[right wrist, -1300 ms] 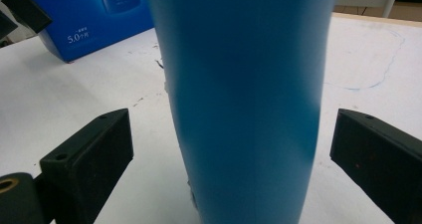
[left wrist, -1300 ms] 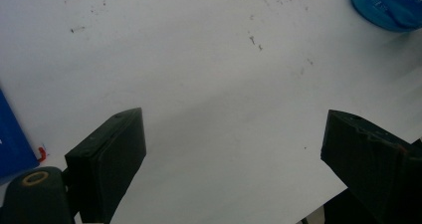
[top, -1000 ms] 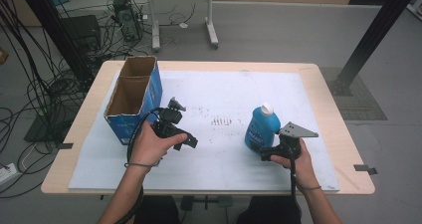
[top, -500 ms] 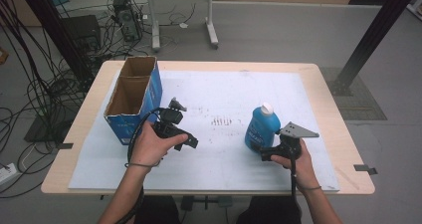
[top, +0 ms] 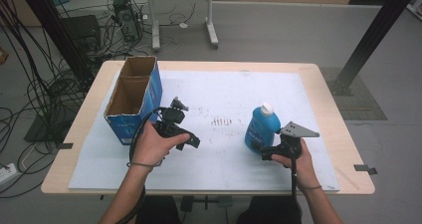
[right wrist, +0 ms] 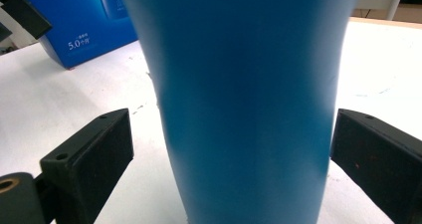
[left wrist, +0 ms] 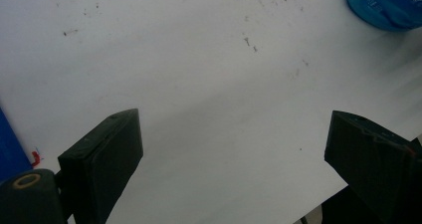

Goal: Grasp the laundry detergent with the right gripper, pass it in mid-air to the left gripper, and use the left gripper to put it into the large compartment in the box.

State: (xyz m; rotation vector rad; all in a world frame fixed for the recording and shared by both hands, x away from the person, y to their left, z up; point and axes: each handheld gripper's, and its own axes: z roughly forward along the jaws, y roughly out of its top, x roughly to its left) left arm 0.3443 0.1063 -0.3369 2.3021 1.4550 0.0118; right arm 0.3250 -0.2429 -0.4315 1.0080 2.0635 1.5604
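Note:
A blue bottle (top: pixel 260 127) with a white cap stands upright on the white mat, right of centre. My right gripper (top: pixel 265 151) sits just in front of it, held low by a hand. In the right gripper view the bottle (right wrist: pixel 244 99) stands between the open jaws of the right gripper (right wrist: pixel 231 117), with a gap on each side. My left gripper (top: pixel 190 141) is held over the mat left of centre, pointing right. In its own view the left gripper (left wrist: pixel 234 122) is open with nothing between its fingers, and the bottle's base (left wrist: pixel 383 5) lies far off.
An open blue cardboard box (top: pixel 132 97) stands at the table's left side, close behind the left hand, and the same box (right wrist: pixel 84 20) appears beyond the bottle. The white mat (top: pixel 224 99) covers most of the wooden table (top: pixel 343 134). Cables and desk legs lie on the floor behind.

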